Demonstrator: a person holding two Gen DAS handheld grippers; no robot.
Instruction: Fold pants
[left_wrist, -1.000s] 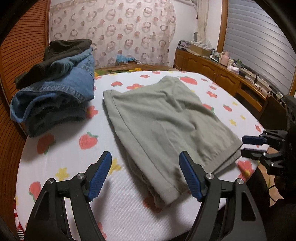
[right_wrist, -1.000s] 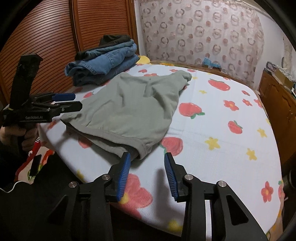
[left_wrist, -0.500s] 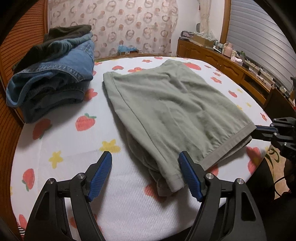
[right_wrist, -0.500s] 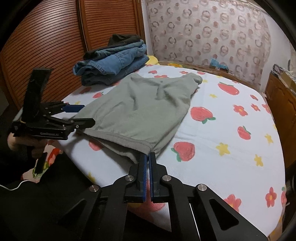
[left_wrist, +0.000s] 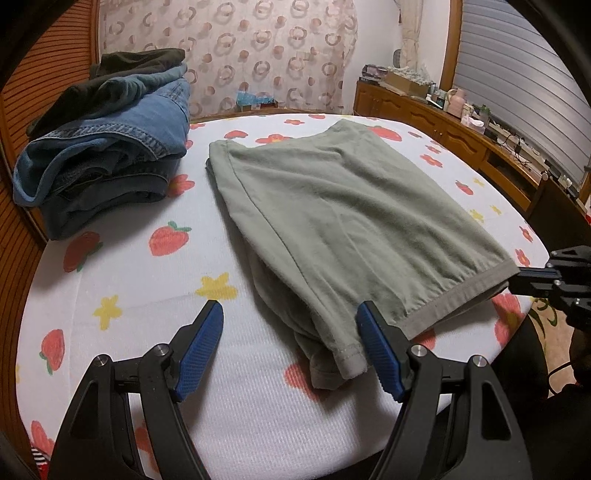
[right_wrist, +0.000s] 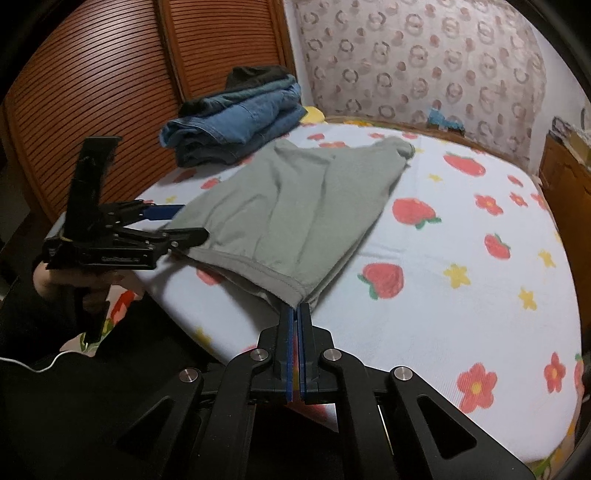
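The folded sage-green cotton pants (left_wrist: 343, 221) are lying on the white bedsheet printed with strawberries and flowers (left_wrist: 122, 280), their long axis running from the hemmed end at the near edge of the bed away toward the patterned curtain (left_wrist: 258, 48). Near you, the top layer's hem is stretching between your two tools.

Your right gripper (right_wrist: 295, 314) is clenching one near corner of that hem, blue pads pressed together on the fabric at the bed's edge. Your left gripper (left_wrist: 290, 332) is hanging over the other near corner with its jaws spread wide; the corner is lying between its blue fingers (left_wrist: 201, 350), just beside the right-hand one, and you are not pinching it.

A stack of folded blue denim jeans and dark garments (left_wrist: 107, 136) is sitting beside the pants on the far left of the bed, against brown slatted wardrobe doors (right_wrist: 92, 92). A wooden sideboard cluttered with small items (left_wrist: 461, 125) is running along the right wall.
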